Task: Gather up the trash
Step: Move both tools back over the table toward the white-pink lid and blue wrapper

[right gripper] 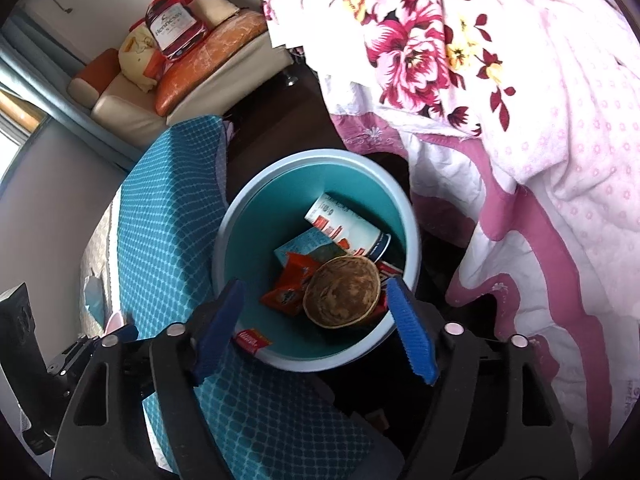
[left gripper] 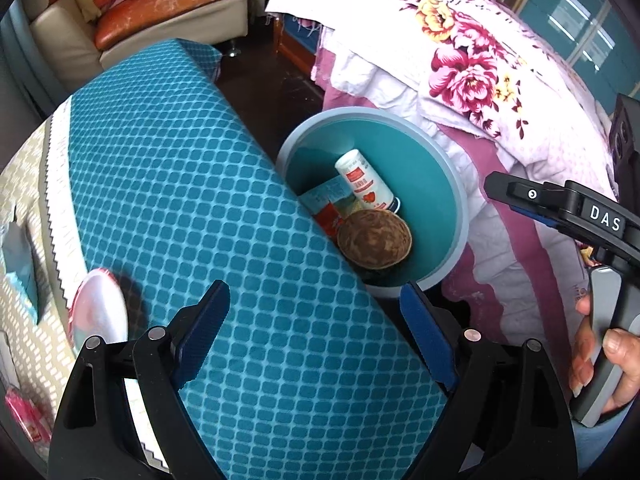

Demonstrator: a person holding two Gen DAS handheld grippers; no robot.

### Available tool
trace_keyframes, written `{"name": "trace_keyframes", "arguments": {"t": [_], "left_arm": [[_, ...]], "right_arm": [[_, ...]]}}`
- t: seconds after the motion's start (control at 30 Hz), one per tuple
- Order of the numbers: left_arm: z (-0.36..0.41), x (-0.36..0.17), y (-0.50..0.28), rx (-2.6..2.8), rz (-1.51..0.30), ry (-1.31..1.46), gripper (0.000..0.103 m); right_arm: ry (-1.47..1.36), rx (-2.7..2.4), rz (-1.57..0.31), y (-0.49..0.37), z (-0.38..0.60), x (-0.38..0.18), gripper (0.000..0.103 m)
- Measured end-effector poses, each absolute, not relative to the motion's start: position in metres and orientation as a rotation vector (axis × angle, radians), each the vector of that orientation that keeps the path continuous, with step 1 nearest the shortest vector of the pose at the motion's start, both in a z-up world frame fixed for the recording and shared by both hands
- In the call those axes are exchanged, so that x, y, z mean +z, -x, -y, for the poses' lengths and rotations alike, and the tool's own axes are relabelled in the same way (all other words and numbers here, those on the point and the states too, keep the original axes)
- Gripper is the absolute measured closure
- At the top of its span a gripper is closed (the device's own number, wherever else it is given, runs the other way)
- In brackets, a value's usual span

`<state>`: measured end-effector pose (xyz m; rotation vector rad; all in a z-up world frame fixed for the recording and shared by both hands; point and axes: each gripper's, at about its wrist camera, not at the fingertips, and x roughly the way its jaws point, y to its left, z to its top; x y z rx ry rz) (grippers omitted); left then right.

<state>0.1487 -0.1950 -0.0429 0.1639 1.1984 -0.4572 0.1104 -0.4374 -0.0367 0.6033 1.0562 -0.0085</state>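
- the trash bin [right gripper: 320, 168] is a round bucket, pale blue-grey on the rim and outside, teal inside. it sits on a dark floor, squeezed between a counter [left gripper: 168, 168] draped in a teal diamond-pattern cloth and a bed with a pink floral quilt [right gripper: 520, 128].
- inside the trash bin there's a white cylindrical container [right gripper: 348, 228] with red print lying on its side, a blue cap on one end.
- next to it is a brown coconut-shell half [right gripper: 342, 296], hollow side up, looks dry and fibrous. it leans over the other stuff near the bin's near wall.
- under those: an orange-red snack wrapper [right gripper: 290, 284], a light blue flat packet [right gripper: 304, 246], and another red wrapper [right gripper: 252, 340] pressed against the near rim.
- right hand-held gripper [right gripper: 316, 312] hangs right over the bin, blue pads spread wide apart, nothing between them. only the bin's contents show in the gap.
- left hand-held gripper [left gripper: 316, 332] is over the counter edge, pads also wide apart and empty, just teal cloth below.
- a round pinkish-white lid [left gripper: 98, 308] lies on the counter near the left pad.
- in the left view a hand [left gripper: 600, 356] grips the grey handle of the other tool at the right edge.
- an orange and cream sofa [left gripper: 160, 12] sits in the background.
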Motion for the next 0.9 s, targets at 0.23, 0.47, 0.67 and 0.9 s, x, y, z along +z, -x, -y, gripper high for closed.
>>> {"name": "trace_keyframes", "arguments": {"t": [0.23, 0.47, 0.67, 0.9], "left_arm": [[0.163, -0.036, -0.138, -0.425, -1.187, -0.120, 0.015], [0.118, -0.029, -0.133, -0.401, -1.196, -0.011, 0.015], [0.074, -0.023, -0.129, -0.354, -1.173, 0.056, 0.015], [0.025, -0.014, -0.128, -0.301, -1.131, 0.099, 0.014]], "right_arm": [[-0.562, 0.020, -1.058, -0.106, 0.411, -0.023, 0.031], [-0.517, 0.062, -1.081, -0.105, 0.377, -0.009, 0.029], [-0.466, 0.104, -1.107, -0.109, 0.338, 0.003, 0.027], [-0.387, 0.149, -1.134, -0.114, 0.286, 0.018, 0.027]]}}
